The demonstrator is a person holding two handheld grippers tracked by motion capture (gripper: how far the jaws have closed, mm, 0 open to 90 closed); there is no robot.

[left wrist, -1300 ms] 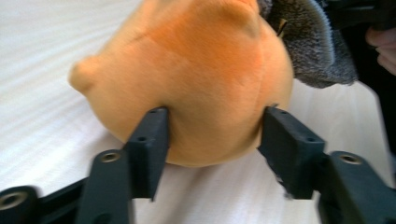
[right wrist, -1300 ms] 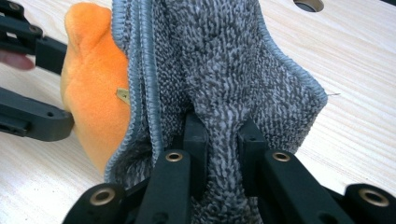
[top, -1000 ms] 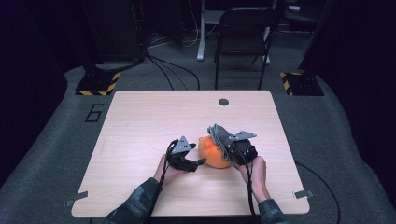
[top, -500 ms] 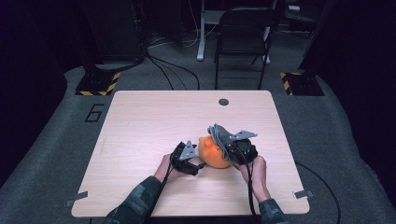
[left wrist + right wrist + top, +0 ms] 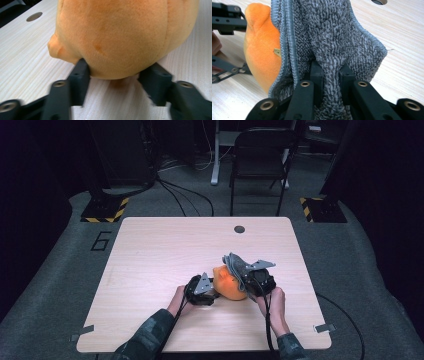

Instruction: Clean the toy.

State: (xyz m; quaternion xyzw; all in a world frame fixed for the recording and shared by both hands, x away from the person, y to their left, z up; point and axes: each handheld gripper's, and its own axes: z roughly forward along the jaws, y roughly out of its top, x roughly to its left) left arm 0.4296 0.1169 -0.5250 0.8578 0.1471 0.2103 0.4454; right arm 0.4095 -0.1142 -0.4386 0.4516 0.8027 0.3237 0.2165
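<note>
**Soft plush, looped cloth, matt plastic and pale wood**

The orange plush toy (image 5: 120, 37) has a short, velvety pile, soft and matt, with sewn seams that press shallow lines into it. The grey cloth (image 5: 332, 37) is a rough terry weave of small loops, and its border is a smoother stitched band. The left claw (image 5: 117, 82) and the right claw (image 5: 330, 75) look like black matt plastic, with small metal rings set in their joints. The bench (image 5: 150, 250) has a light wood-grain surface, smooth and almost without shine. The floor (image 5: 50, 285) around it looks like grey, dull carpet.
</note>
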